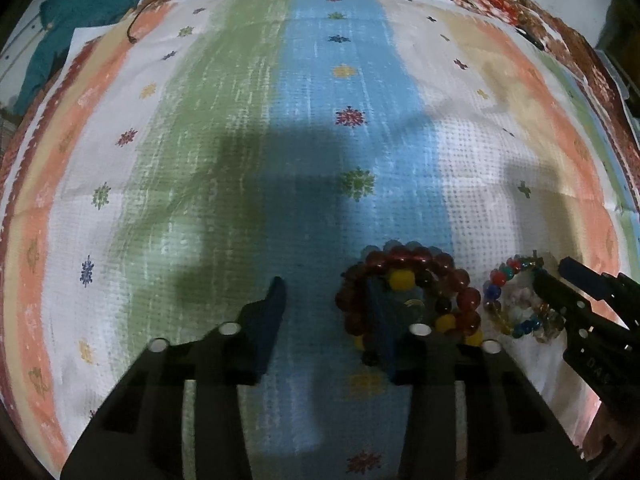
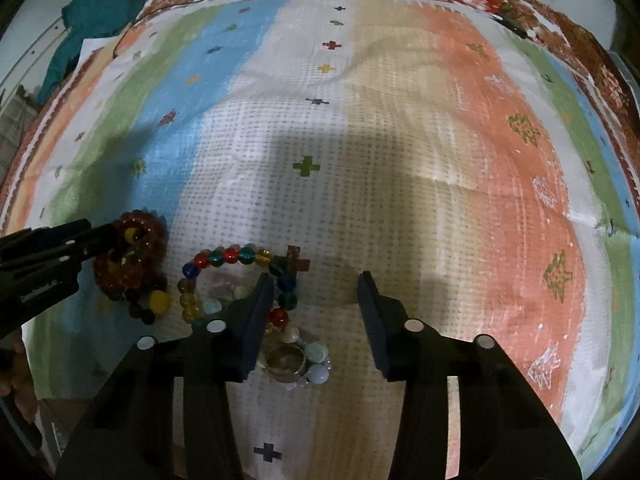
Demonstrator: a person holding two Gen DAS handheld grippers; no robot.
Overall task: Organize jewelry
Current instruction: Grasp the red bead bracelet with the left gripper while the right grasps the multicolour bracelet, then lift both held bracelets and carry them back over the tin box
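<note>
While left tongs (image 1: 332,312) straddle red bracelet (image 1: 460,280), contact seemingly absent.

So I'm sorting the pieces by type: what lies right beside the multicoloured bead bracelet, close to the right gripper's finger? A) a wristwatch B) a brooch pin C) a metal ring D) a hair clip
C: in the right wrist view a plain metal ring lies on the cloth among pale beads, just below the multicoloured bead bracelet.
</note>
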